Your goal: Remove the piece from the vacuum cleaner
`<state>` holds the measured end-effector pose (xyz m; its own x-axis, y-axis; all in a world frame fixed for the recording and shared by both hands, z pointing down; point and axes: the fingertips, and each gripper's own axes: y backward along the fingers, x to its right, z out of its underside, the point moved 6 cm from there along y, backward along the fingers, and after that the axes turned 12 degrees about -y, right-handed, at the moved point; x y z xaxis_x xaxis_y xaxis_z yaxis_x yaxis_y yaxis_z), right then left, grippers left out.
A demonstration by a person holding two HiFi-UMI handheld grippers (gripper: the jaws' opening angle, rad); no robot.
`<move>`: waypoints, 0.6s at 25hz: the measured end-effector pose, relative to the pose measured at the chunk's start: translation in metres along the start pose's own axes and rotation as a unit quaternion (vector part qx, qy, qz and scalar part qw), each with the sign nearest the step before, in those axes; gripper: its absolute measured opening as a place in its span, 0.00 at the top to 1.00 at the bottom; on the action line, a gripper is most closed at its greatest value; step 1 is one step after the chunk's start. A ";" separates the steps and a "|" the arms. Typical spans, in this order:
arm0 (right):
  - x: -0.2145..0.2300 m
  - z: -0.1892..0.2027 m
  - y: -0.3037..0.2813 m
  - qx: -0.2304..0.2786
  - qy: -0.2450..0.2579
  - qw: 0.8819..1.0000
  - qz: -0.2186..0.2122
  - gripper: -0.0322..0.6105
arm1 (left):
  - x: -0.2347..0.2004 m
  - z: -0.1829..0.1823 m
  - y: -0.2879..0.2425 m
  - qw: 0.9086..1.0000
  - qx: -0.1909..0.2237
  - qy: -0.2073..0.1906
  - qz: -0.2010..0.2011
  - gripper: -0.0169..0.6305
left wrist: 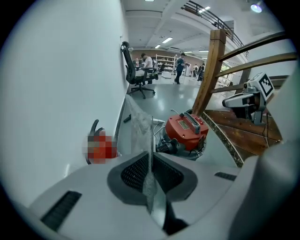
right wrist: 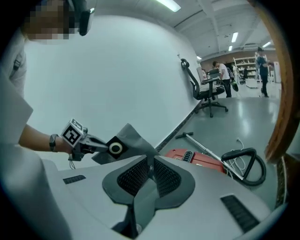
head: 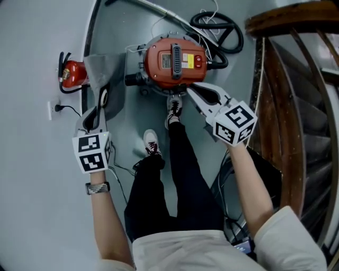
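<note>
The red vacuum cleaner (head: 175, 61) stands on the grey floor ahead of my feet; it also shows in the left gripper view (left wrist: 186, 129) and low in the right gripper view (right wrist: 199, 158). My left gripper (head: 100, 101) is to the vacuum's left, shut on a grey dust bag (head: 100, 71). The bag's thin edge runs between the pads (left wrist: 136, 171), and the bag rises beyond them (left wrist: 138, 126). In the right gripper view the bag (right wrist: 129, 140) shows its white collar ring. My right gripper (head: 192, 87) hangs at the vacuum's near right edge, jaws shut (right wrist: 151, 168) with nothing visible between them.
A red fire extinguisher (head: 71, 74) and a wall socket (head: 50, 110) sit by the wall at left. The black hose (head: 220, 29) and metal wand (head: 159, 10) lie beyond the vacuum. A wooden staircase (head: 296, 79) fills the right. The person's shoes (head: 174, 108) stand just before the vacuum.
</note>
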<state>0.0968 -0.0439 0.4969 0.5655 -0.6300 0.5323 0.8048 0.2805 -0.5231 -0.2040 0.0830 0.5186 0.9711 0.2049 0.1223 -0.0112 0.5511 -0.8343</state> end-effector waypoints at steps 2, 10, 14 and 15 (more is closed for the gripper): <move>-0.015 -0.009 0.019 -0.002 0.031 0.999 0.012 0.87 | 0.001 -0.004 0.017 1.000 0.007 0.002 0.000 0.92; -0.080 -0.067 0.092 0.064 0.085 0.993 0.052 0.90 | 0.005 -0.030 0.100 0.999 0.043 -0.033 0.003 0.92; -0.111 -0.099 0.126 0.087 0.102 0.989 0.059 0.90 | 0.007 -0.048 0.142 0.997 0.055 -0.047 0.006 0.92; -0.117 -0.105 0.135 0.092 0.102 0.989 0.060 0.90 | 0.008 -0.053 0.152 0.997 0.058 -0.048 0.007 0.92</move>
<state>0.1198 -0.0086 0.2939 0.6257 -0.7115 0.3197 0.7643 0.4774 -0.4334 -0.1858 0.1254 0.3646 0.9432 0.2874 0.1668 -0.0577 0.6358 -0.7697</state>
